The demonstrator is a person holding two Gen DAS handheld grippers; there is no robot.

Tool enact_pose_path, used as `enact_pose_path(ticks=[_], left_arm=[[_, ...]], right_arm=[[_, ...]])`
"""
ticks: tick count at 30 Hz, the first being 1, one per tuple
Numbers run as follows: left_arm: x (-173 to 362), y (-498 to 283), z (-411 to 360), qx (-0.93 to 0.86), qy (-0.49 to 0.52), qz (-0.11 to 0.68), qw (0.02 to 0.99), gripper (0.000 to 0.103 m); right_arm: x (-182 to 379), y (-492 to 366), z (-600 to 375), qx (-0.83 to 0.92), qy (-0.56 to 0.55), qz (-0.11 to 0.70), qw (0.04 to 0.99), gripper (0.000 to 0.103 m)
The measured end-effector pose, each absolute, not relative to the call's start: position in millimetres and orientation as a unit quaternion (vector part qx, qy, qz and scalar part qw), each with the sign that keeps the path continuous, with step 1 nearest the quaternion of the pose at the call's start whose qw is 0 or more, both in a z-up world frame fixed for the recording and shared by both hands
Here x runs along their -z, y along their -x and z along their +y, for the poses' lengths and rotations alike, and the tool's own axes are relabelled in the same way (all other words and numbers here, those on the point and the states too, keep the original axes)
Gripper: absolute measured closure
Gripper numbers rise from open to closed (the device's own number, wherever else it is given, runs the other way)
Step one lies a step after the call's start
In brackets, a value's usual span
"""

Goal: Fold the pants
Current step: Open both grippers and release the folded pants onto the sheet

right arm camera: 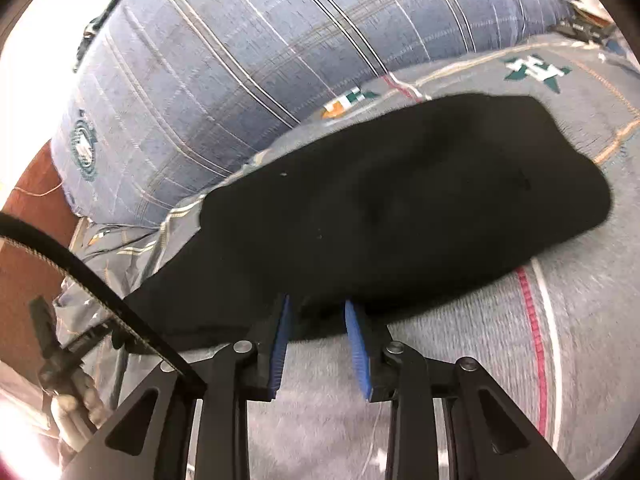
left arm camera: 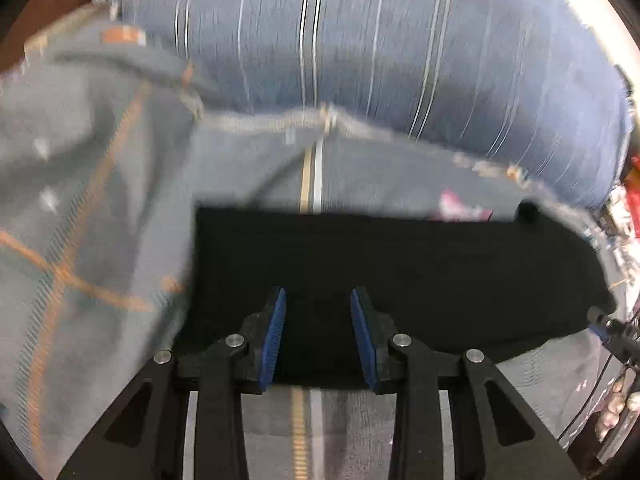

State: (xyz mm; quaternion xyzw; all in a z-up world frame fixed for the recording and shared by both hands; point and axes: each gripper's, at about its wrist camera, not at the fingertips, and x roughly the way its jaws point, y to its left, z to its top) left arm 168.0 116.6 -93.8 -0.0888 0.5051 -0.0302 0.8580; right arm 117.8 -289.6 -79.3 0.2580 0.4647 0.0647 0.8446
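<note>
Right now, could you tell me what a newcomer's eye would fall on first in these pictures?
The folded black pants stand out, lying dark across the middle of a grey bedspread. Behind them rises a big blue striped pillow. In front, the left gripper and right gripper stand open, blue pads at the pants' near edge.

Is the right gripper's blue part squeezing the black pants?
Cannot tell. In the right wrist view the right gripper has its jaws parted at the edge of the black pants, but whether a pad touches the cloth is unclear.
</note>
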Motion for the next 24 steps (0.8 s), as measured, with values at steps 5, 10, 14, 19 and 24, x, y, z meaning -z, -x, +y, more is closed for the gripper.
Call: enact_pose_path(ticks=[5,10,14,19,24], left_arm=[[92,-136,110,0.032,0.048,0.494,0.868,0.069],[76,-111,111,0.027,0.038,0.491,0.870,0.069],[58,-93,107,0.033,0.059,0.465,0.883,0.062],[46,-70,98,0.040,0.086,0.440,0.893,0.051],[53,-61,85,0.053,0.091,0.456,0.884,0.051]], right_arm=[[87,-116,-308,-0.072,-0.285,0.468,0.834,0.072],[78,-102,-322,-0.040,-0.271,0.461,0.844,0.058],[61,-86,-339,-0.011,-0.265,0.436,0.860,0.056],[46,-75,-363,0.010,-0.275,0.418,0.866,0.056],[50,-69,-388,0.031,-0.302,0.410,0.860,0.056]])
